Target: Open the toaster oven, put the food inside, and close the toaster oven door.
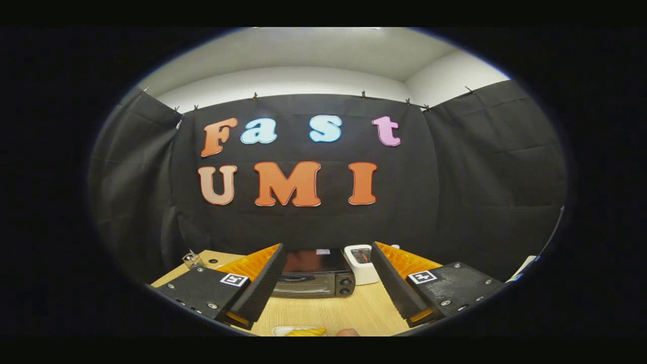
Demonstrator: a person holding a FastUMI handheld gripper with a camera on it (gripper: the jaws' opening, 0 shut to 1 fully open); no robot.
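I hold the gripper [323, 283] spread wide (nothing between its fingers), the closed toaster oven [314, 275] beyond on the table [323, 313].

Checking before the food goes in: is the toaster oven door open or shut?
Shut. The toaster oven beyond the open tool shows its door upright against the front, flush with the knobs beside it.

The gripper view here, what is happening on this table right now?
A person holds the gripper above a wooden table; its fingers are spread open and hold nothing. Beyond them stands the toaster oven with its door shut, and beside it a small white appliance. The food lies on a white plate between the fingers, close to the camera. Nothing has been picked up yet.
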